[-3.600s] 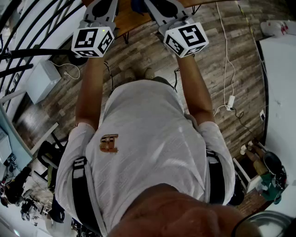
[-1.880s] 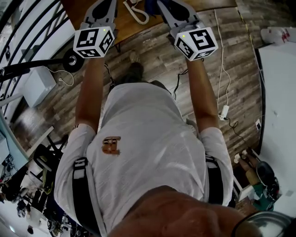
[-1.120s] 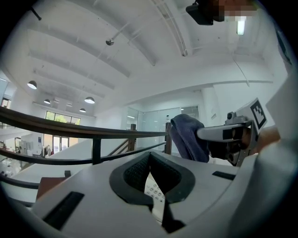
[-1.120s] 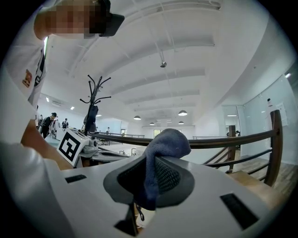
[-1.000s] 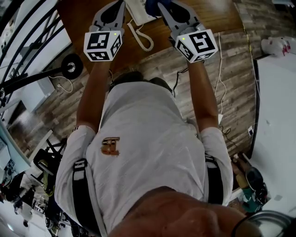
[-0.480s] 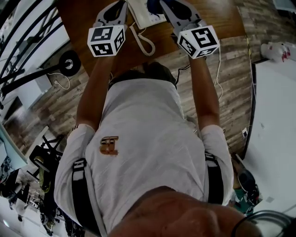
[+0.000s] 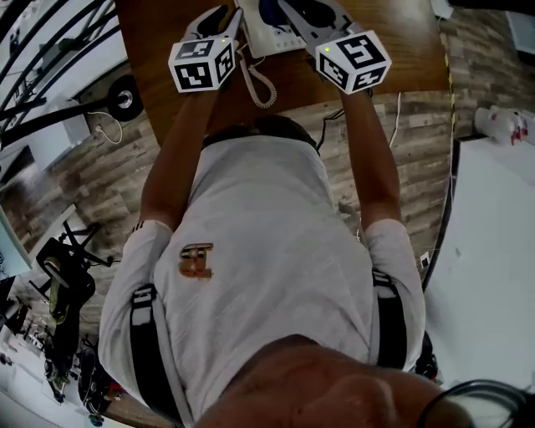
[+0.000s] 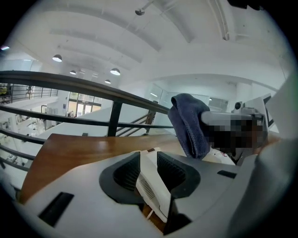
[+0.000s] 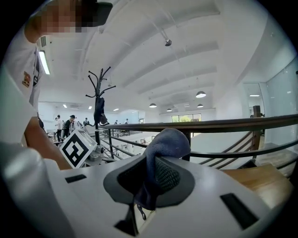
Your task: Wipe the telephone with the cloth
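Left gripper (image 8: 150, 160): jaws have just been opening and are now spread wide. The white handset (image 8: 152, 193) lies slantwise between the pads. No firm press is seen, so it is judged not yet gripped.
Right gripper (image 9: 150, 173): closed on the blue cloth (image 9: 165, 139). A bunch is held up above the jaws and a short tail hangs below.
Telephone (image 7: 280, 32): white, set on the wooden counter (image 7: 159, 25) between the two grippers, not far from the near edge. It is partly hidden by them in the head view.
Cord (image 7: 260, 84): coiled, trailed off the base toward the counter edge, just beside the left gripper.
Risk, handset: if the left jaws are closed off-centre on the slanted handset, it could be twisted out of the grip or dropped.
Risk, cord: it may be snagged or pulled taut when the handset is lifted, so the base could be dragged toward the edge and off the counter.
Risk, cloth: only a small fold is pinched. Under wiping pressure it could be pulled free, or hard jaw tips could be scraped on the plastic instead of cloth.
Risk, grippers: both are held near each other over one small thing. A clash is likely if both are moved in at once.
Risk, base: it is judged light and is unheld, so it is likely to be shoved along the counter by the wipe unless steadied.
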